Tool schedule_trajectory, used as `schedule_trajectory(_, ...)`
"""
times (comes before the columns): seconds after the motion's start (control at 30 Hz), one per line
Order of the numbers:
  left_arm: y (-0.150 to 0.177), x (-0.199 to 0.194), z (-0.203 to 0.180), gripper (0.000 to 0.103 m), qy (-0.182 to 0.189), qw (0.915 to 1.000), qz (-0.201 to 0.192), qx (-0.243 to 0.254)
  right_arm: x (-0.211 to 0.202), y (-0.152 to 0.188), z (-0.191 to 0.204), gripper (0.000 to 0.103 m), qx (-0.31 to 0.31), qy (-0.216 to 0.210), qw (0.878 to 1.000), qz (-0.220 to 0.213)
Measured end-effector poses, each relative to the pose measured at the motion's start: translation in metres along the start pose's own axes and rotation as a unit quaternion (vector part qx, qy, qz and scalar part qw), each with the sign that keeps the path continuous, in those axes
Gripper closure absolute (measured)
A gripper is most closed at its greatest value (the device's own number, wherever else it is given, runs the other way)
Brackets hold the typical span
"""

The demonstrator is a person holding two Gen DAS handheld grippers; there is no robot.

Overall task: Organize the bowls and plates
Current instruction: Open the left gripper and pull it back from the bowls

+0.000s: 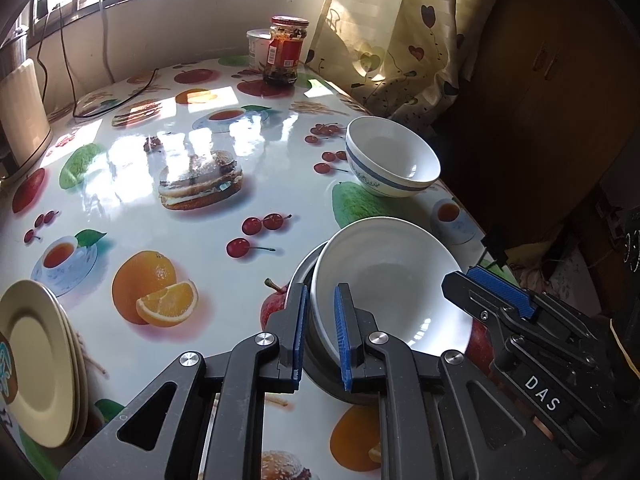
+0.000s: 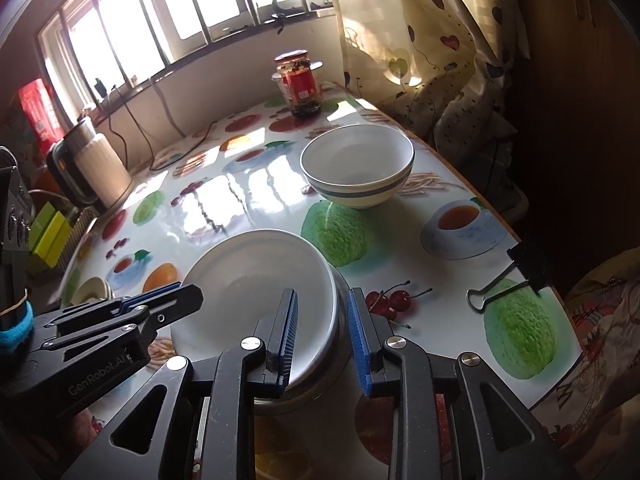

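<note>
At the far left of the worktop (image 1: 132, 184) a stack of cream plates (image 1: 40, 364) lies flat, well apart from everything else. Moving right, the left tool (image 1: 320, 338) straddles the near-left rim of a white bowl (image 1: 392, 284), which sits tilted inside a steel bowl (image 1: 320, 364); one pad is outside the steel wall, the other inside the white bowl, and both look close to the rims, though I cannot tell whether they actually pinch. Further right, the right tool (image 2: 324, 340) brackets the opposite rim of the same pair with visible slack at its outer pad, so I judge it released. Beyond, a blue-banded bowl (image 2: 358, 168) stands upright alone, with a jar (image 2: 299, 84) near the window and a binder clip (image 2: 508, 280) at the worktop's right edge.

The white bowl looks like glazed ceramic: stiff, fairly heavy, slick and breakable. The rim is the only sensible hold, pinched deep with the rubbed pads. The steel bowl would be lighter and could slide on this glossy cloth.
</note>
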State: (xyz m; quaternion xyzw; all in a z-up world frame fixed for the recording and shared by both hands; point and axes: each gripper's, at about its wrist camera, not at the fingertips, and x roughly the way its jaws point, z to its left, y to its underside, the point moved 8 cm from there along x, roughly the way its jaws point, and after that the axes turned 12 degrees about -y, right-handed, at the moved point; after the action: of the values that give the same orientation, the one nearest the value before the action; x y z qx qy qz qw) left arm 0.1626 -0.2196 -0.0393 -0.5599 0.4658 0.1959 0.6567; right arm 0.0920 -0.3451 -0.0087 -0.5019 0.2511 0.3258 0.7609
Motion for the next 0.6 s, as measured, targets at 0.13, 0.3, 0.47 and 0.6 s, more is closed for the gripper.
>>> schedule_trajectory(0.13,-0.006,-0.002,0.001,0.082,-0.004,1.0000,-0.007,0.001,-0.001,-0.004,0.000,0.072,0.002,0.001,1.000,-0.003)
schedule_trajectory(0.3,-0.017,-0.004,0.006,0.076,-0.016,0.9997,-0.019,0.000,-0.006,-0.012,-0.005,0.064,0.006,0.003,1.000,-0.017)
schedule_trajectory(0.47,-0.029,-0.003,0.009,0.076,-0.023,0.9994,-0.026,0.002,-0.009,-0.021,-0.013,0.062,0.010,0.013,1.000,-0.025)
schedule_trajectory(0.6,-0.037,-0.001,0.009,0.076,-0.025,0.9993,-0.029,0.004,-0.010,-0.029,-0.021,0.061,0.013,0.020,0.999,-0.029)
